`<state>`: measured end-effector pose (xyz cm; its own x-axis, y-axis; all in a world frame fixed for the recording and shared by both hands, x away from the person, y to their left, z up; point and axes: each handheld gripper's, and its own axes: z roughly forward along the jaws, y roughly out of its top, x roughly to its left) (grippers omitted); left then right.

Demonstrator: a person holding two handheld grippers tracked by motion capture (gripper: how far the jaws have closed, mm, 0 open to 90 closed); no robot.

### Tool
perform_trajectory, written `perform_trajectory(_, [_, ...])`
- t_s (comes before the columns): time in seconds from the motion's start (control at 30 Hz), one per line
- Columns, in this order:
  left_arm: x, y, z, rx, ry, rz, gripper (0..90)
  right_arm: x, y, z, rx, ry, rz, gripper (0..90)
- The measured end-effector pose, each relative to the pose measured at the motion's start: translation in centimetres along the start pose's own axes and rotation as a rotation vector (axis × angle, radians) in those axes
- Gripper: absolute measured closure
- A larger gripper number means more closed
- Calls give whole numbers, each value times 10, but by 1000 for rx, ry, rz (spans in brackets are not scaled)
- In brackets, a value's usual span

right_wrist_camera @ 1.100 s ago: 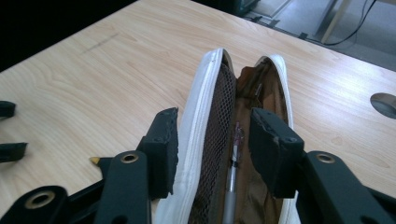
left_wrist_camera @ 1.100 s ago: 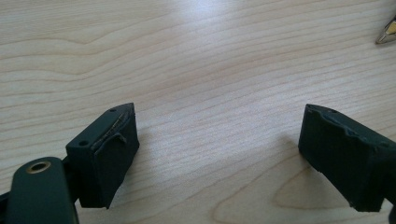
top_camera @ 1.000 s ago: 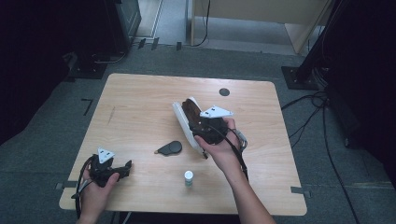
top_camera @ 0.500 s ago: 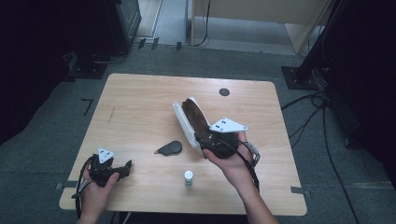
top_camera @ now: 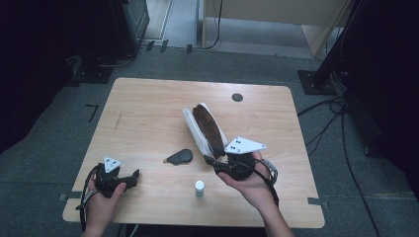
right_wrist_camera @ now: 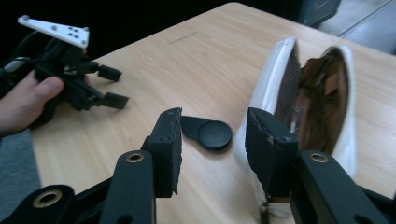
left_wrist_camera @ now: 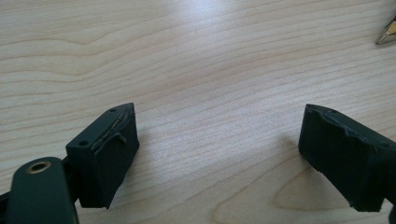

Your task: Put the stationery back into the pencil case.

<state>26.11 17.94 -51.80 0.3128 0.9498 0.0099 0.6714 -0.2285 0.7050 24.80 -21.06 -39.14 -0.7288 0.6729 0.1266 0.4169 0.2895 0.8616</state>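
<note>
A pale wooden table (top_camera: pixel 148 113) is seen from above in a dim room. Near its centre lies a white shoe (top_camera: pixel 203 129) with a brown lining, tipped on its side, its length running from twelve o'clock toward five o'clock. The right claw (top_camera: pixel 211 164), held in the person's right hand (top_camera: pixel 249 185), has been drawn back from the shoe toward four o'clock over the last second, and its jaws have just been closing; in the right gripper view they stand part-way apart with nothing between them, the nearer end of the shoe (right_wrist_camera: pixel 303 93) just beyond the right-hand jaw. It can be judged that the shoe has been let go and left on the table. A small black shoehorn-like piece (top_camera: pixel 180 157) lies just beside the shoe at eight o'clock, and a small white-capped bottle (top_camera: pixel 199 187) stands nearer the front edge. The left claw (top_camera: pixel 134 177), at seven o'clock of the table, has been kept still, jaws wide apart over bare wood, as the left gripper view confirms.
</note>
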Motion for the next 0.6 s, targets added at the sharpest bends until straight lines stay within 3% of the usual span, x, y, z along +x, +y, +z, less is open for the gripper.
perform_trajectory(0.2, [0, 0, 0, -1, 0, 0, 121, 6, -10, -1, 3, 41, -34, 565])
perform_trajectory(0.6, [0, 0, 0, -1, 0, 0, 121, 14, -34, 7, 33, 141, -43, 557])
